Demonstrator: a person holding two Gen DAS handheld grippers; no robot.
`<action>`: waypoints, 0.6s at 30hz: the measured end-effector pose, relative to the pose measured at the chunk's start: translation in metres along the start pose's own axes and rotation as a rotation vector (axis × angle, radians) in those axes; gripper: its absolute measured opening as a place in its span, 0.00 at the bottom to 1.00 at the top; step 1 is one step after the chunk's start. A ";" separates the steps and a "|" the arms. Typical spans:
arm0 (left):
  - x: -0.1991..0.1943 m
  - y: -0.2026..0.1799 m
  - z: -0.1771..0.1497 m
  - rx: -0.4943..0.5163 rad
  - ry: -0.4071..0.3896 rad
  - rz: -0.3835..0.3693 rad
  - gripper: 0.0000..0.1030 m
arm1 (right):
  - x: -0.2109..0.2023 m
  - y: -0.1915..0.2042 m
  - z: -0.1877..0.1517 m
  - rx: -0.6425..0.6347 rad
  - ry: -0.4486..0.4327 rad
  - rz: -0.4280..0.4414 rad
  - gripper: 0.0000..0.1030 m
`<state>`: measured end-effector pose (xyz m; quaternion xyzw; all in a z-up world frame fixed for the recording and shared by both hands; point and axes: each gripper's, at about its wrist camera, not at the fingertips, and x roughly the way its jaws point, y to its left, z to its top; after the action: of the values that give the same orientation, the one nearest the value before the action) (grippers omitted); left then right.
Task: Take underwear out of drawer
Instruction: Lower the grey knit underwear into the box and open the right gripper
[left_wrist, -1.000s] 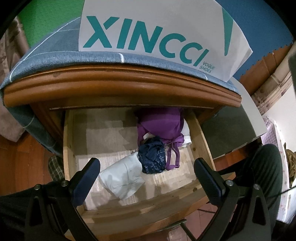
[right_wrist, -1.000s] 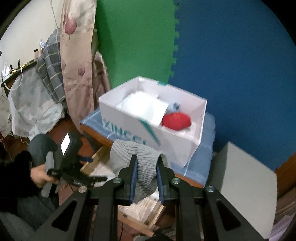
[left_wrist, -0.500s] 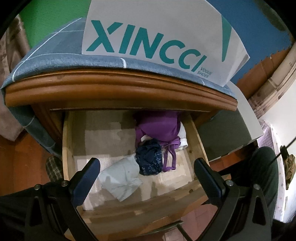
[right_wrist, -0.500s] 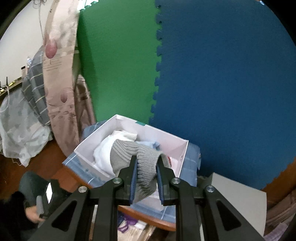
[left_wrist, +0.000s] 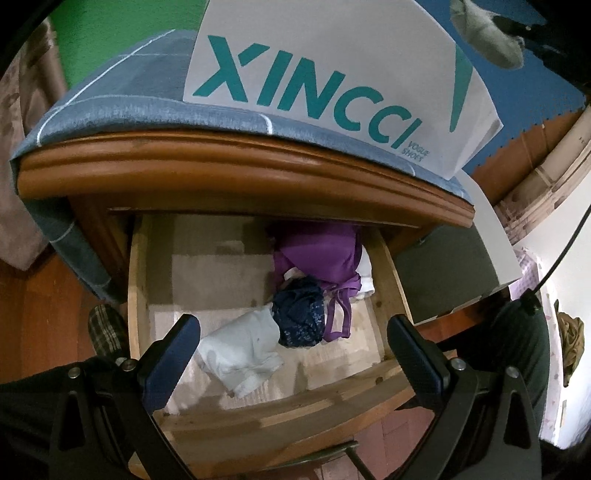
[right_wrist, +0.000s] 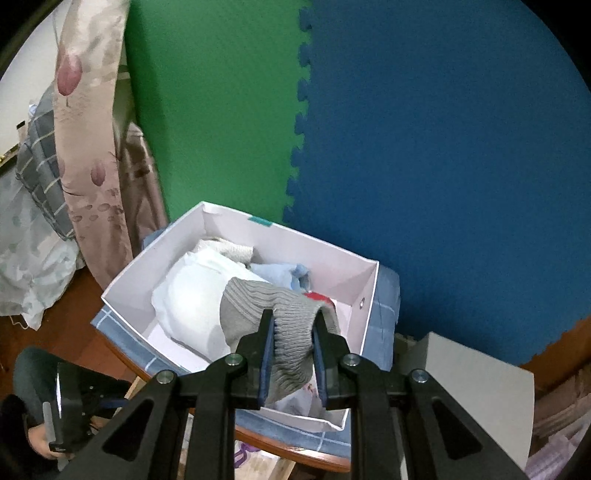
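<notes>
My right gripper (right_wrist: 293, 330) is shut on a grey ribbed underwear piece (right_wrist: 269, 306), which hangs over the white XINCCI box (right_wrist: 365, 291). The box holds white, pale blue and red garments. In the left wrist view the wooden drawer (left_wrist: 295, 410) stands pulled out below the box (left_wrist: 332, 74). Inside it lie a white garment (left_wrist: 240, 350), a dark blue bundle (left_wrist: 299, 314) and a purple piece (left_wrist: 325, 254). My left gripper (left_wrist: 295, 347) hovers open above the drawer, touching nothing. The grey piece (left_wrist: 487, 33) also shows at the top right of that view.
The box sits on a blue checked cloth (left_wrist: 110, 107) over the wooden cabinet top (left_wrist: 221, 173). Green and blue foam mats (right_wrist: 424, 129) cover the wall behind. A grey-white board (right_wrist: 476, 391) leans at the right. A floral curtain (right_wrist: 88, 129) hangs at the left.
My right gripper has carried the grey piece from in front of the box to above its inside. The left gripper has stayed open over the drawer.
</notes>
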<state>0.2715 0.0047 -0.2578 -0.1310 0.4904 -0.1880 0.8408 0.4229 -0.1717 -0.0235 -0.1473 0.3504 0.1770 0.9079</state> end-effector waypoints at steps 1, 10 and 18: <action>0.002 0.000 0.000 0.001 0.006 0.004 0.97 | 0.003 0.000 -0.001 -0.001 0.007 -0.003 0.18; 0.002 -0.001 -0.001 0.005 0.006 0.009 0.97 | 0.032 -0.006 -0.011 0.034 0.050 -0.018 0.18; 0.001 -0.001 -0.001 0.003 0.015 0.005 0.97 | 0.057 -0.009 -0.015 0.042 0.094 -0.045 0.18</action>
<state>0.2711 0.0036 -0.2590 -0.1271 0.4966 -0.1877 0.8378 0.4577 -0.1734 -0.0723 -0.1445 0.3929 0.1420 0.8970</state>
